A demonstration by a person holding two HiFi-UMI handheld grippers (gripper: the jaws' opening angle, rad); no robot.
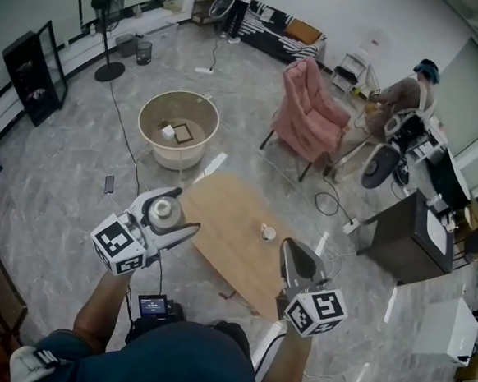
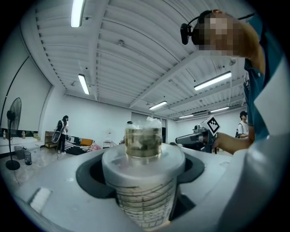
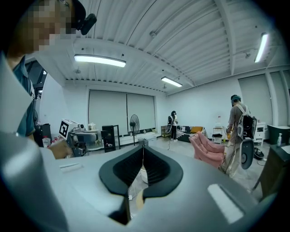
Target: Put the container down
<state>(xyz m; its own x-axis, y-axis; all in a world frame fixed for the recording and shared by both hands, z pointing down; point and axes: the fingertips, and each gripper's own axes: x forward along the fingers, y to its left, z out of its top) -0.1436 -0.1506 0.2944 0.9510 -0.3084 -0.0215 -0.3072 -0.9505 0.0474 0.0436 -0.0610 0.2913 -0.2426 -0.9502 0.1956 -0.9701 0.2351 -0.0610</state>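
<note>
The container point(image 1: 163, 211) is a clear, line-marked cup with a white lid and a clear knob on top. My left gripper point(image 1: 176, 212) is shut on it and holds it in the air, off the near left corner of the wooden table point(image 1: 226, 255). In the left gripper view the container point(image 2: 143, 163) stands upright between the jaws of the left gripper point(image 2: 143, 183), whose dark pads press its sides. My right gripper point(image 1: 294, 246) hovers over the table's near right edge. In its own view the right gripper point(image 3: 142, 149) has its jaws together with nothing between them.
A small white cup point(image 1: 268, 232) stands on the table. A beige tub point(image 1: 178, 128) sits on the floor beyond the table, and a pink armchair point(image 1: 311, 109) stands at the back right. A black cabinet point(image 1: 404, 236) is at the right, with cables on the floor and a seated person point(image 1: 398, 100) beyond.
</note>
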